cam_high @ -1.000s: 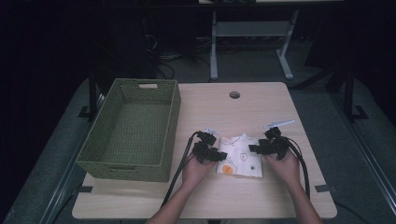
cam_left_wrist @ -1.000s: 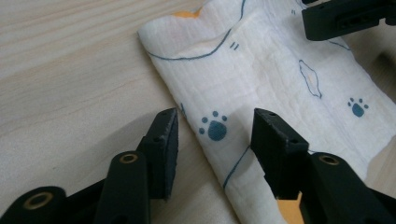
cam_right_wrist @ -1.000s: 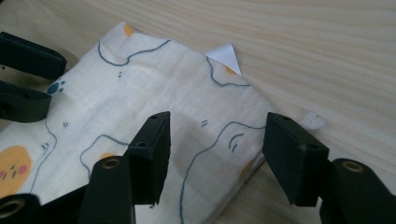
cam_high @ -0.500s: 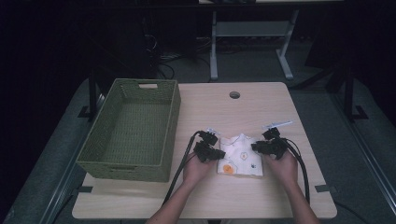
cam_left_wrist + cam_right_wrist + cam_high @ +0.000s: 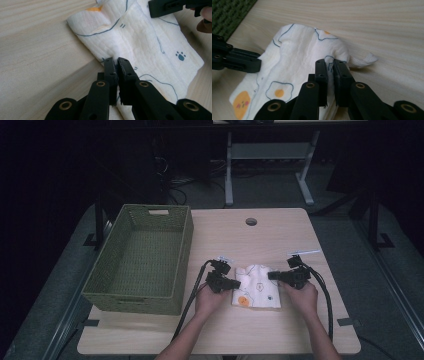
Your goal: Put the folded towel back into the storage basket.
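I've got both sets of fingers just clamped onto opposite edges of the folded cloth (image 5: 258, 286) on the worktop (image 5: 280, 235) beside the basket (image 5: 145, 260), left gripper (image 5: 116, 65) and right gripper (image 5: 330, 65) pinching light, floppy fabric that'll sag between them.

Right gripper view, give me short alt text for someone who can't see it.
The right hand-held gripper is pinched shut on the edge of a folded white cloth printed with fried eggs, lying on a light wooden table. The left hand-held gripper reaches in to the cloth's opposite side, and a corner of a green woven basket sits at top left.
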The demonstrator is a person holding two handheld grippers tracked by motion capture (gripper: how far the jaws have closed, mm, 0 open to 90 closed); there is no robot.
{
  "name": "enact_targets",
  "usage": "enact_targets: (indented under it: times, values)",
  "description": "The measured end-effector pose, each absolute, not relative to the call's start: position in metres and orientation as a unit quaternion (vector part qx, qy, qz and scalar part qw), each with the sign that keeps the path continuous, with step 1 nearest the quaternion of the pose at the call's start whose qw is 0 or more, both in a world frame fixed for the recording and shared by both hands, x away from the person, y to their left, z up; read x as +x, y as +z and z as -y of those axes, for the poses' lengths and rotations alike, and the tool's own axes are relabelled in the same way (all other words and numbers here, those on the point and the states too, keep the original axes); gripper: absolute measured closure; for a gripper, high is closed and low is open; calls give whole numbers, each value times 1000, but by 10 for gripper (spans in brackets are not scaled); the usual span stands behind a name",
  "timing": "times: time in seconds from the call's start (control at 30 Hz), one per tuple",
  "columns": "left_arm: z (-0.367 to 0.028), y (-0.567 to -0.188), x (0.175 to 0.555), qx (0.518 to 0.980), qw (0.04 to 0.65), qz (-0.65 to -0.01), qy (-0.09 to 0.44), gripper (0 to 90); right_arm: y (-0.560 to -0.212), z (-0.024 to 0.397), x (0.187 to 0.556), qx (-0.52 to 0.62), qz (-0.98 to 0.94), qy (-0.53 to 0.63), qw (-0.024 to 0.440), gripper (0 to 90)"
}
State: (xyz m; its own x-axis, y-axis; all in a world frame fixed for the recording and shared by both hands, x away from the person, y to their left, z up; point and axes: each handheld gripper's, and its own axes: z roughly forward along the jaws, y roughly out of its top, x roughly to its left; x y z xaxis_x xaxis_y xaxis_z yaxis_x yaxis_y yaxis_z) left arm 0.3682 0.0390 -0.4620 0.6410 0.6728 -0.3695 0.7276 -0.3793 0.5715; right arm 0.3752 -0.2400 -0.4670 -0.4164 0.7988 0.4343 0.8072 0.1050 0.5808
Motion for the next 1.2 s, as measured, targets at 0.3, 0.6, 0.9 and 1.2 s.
enact_targets:
  times: [0.3,0.6,0.9,1.2]
  values:
    - [-43,-451,366,823,377,-424,-32,868,-457,248,374,-540,718,-438,30,827]
    - [-43,-437,366,824,384,-415,-29,870,-448,253,372,-541,701,-462,44,827]
    - [-46,-416,367,822,395,-410,-31,871,-439,259,369,-539,686,-486,56,829]
    - [-54,-390,366,822,406,-400,-20,872,-414,253,371,-528,684,-501,56,828]
